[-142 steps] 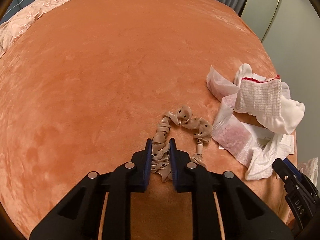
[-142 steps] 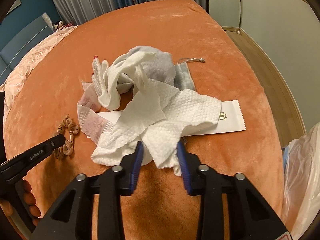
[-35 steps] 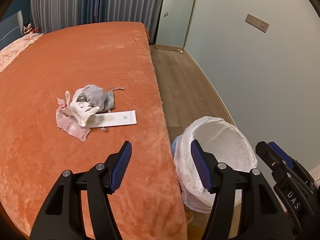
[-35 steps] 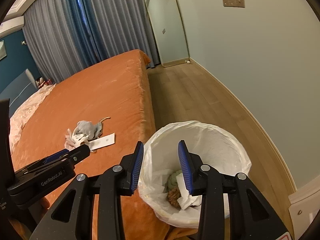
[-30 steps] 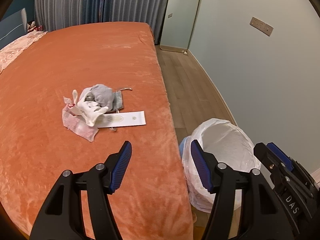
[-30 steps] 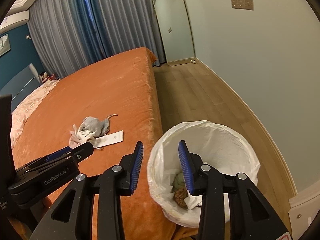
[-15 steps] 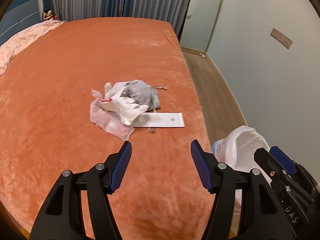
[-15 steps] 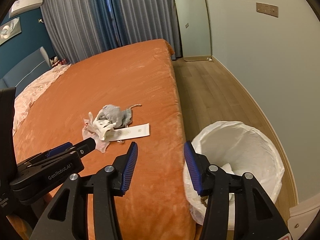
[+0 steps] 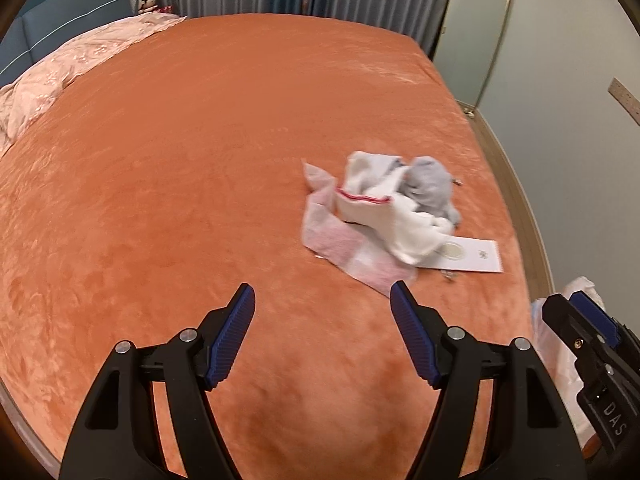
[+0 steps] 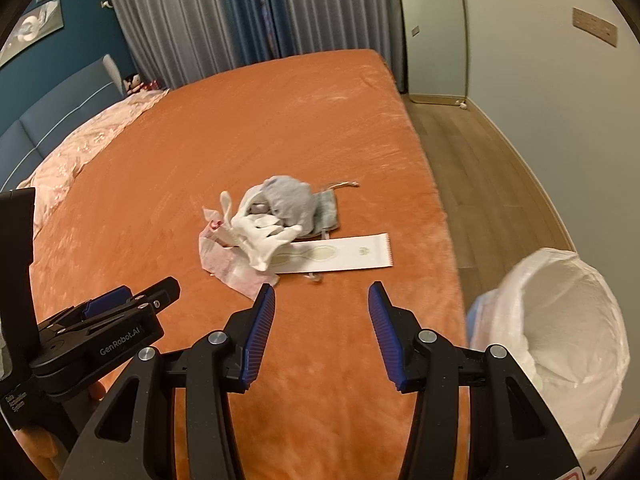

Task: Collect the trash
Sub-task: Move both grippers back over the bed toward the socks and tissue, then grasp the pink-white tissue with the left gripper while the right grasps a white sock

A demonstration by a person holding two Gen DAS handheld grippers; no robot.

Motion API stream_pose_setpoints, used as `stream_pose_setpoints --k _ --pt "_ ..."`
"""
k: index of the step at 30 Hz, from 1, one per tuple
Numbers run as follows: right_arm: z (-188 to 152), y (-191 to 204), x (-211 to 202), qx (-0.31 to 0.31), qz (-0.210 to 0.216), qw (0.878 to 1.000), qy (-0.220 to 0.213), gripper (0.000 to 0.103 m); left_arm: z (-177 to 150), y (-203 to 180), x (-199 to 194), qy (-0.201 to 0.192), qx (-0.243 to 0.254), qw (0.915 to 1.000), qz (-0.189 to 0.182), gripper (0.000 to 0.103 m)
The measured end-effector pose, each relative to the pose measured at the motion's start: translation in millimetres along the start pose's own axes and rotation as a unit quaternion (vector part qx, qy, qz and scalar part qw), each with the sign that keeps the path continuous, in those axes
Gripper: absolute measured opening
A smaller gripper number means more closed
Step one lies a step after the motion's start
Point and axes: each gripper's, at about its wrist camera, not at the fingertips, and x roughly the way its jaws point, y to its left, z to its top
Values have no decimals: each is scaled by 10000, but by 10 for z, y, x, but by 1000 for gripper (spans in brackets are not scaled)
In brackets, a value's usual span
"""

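Observation:
A small pile of trash lies on the orange bed: a white cloth with a red edge [image 9: 384,216], a grey pouch [image 9: 430,188], a pinkish plastic wrapper [image 9: 344,246] and a long white paper sleeve [image 9: 472,256]. In the right wrist view the cloth [image 10: 260,236], pouch [image 10: 290,200], wrapper [image 10: 228,264] and sleeve [image 10: 340,258] lie just beyond my fingers. My left gripper [image 9: 322,300] is open and empty, short of the pile. My right gripper [image 10: 322,294] is open and empty above the bed's near edge. A bin with a white liner [image 10: 560,320] stands on the floor to the right.
The orange bed cover [image 9: 200,160] stretches wide to the left and back. A pink quilt [image 9: 60,76] lies at the far left by a blue headboard. Wood floor [image 10: 472,168] and a wall run along the bed's right side. A mirror [image 10: 432,28] leans at the back.
Both grippers have swung left from the bin toward the bed. The trash pile is now closer and more centred. The right gripper's fingers have opened wider.

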Motion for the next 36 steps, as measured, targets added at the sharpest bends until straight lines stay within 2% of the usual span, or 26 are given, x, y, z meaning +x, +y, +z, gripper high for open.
stream_pose_setpoints --k 8,16,18,21,25,27,31,36 --pt "189 236 569 42 186 9995 271 48 231 260 514 187 -139 9996 154 67" --pt "319 330 1035 15 218 9988 432 48 464 233 981 303 -163 9993 -153 66" --pt "319 322 1125 24 237 9985 493 48 489 202 1065 320 -95 9993 -194 61" --pt "315 294 1215 75 318 9980 537 43 504 151 1188 443 -17 9985 -315 42" --pt "323 272 1267 145 420 9974 559 24 492 122 1230 510 -12 9979 -402 16" --pt "327 278 1260 172 438 9973 558 7 487 105 1212 489 16 9980 -393 13" --pt "337 277 1127 224 523 9974 452 5 464 98 1053 366 19 9985 -414 9" --pt "402 271 768 217 593 9979 160 5 476 30 726 178 69 9988 -450 7"
